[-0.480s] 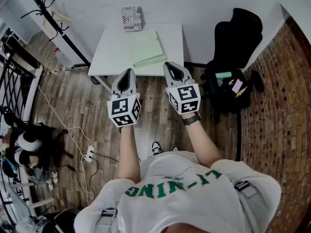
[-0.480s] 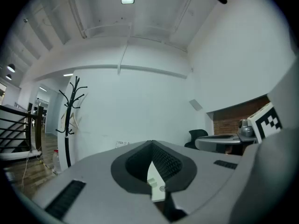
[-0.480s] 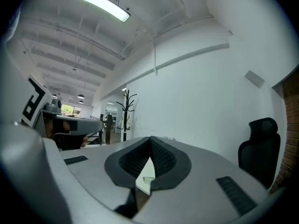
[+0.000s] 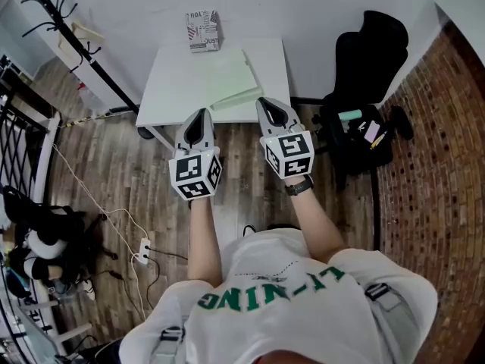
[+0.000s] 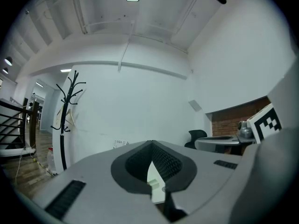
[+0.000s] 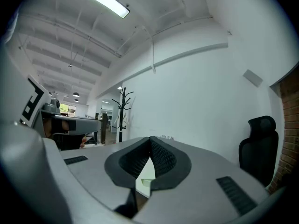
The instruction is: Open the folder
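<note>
Folder: The pale green folder (image 4: 231,78) lay flat and shut on the white table (image 4: 174,89). It was just ahead of the tips of both grippers, a bit closer to the right one.
Folder and fingers: No finger touched the folder. There was a gap between it and both pairs of tips.
Left gripper: The left gripper (image 4: 199,114) was held level and pointed at the table. Its two fingers were pressed together at the tips, with nothing between them.
Right gripper: The right gripper (image 4: 267,103) was held level next to the left one. Its fingers were pressed together too, and they held nothing.
Table edge: In the head view, both pairs of tips sat right at the near edge of the table.
Box: A small printed box (image 4: 203,30) stood at the far edge of the table by the wall. It was well past the fingers and beyond the folder.
Chair: A black chair (image 4: 377,48) stood off to the right of the right gripper's fingers, near a brick wall (image 4: 443,158).
Coat rack: A black coat rack (image 4: 68,32) stood far to the left of the left gripper's fingers.
Person: The person wore a white shirt (image 4: 303,309) and had a dark watch (image 4: 299,186) on the right wrist.
</note>
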### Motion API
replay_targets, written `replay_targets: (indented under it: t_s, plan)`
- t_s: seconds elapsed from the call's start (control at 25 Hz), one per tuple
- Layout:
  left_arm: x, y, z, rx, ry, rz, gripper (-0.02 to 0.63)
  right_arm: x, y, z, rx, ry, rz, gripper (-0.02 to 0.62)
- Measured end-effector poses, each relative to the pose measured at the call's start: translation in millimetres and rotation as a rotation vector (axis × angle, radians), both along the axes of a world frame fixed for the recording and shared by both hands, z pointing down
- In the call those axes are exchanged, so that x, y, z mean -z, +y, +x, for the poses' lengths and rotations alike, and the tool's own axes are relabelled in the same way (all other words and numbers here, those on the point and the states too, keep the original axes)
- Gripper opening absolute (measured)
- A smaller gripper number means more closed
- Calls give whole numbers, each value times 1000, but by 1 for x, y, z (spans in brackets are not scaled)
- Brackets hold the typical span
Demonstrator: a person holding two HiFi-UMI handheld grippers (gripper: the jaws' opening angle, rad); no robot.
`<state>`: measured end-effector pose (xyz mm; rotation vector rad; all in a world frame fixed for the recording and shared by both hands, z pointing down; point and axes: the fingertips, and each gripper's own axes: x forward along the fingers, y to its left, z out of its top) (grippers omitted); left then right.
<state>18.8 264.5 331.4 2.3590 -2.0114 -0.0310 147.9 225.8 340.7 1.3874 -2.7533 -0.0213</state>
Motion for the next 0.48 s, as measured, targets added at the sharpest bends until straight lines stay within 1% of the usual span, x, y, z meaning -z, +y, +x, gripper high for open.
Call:
replay_targets:
  t_s: [0.2, 0.36, 0.48]
  plan:
    - [-13, -16, -9, -22, 8, -2, 14, -13, -10, -12, -14, -1, -12, 17]
    - [-20, -47, -20, -37, 11, -24, 14, -19, -40, -27, -16, -33, -36, 17]
    - [-26, -79, -27, -26, 17, -29, 14, -28, -72, -36, 0, -41, -50, 17]
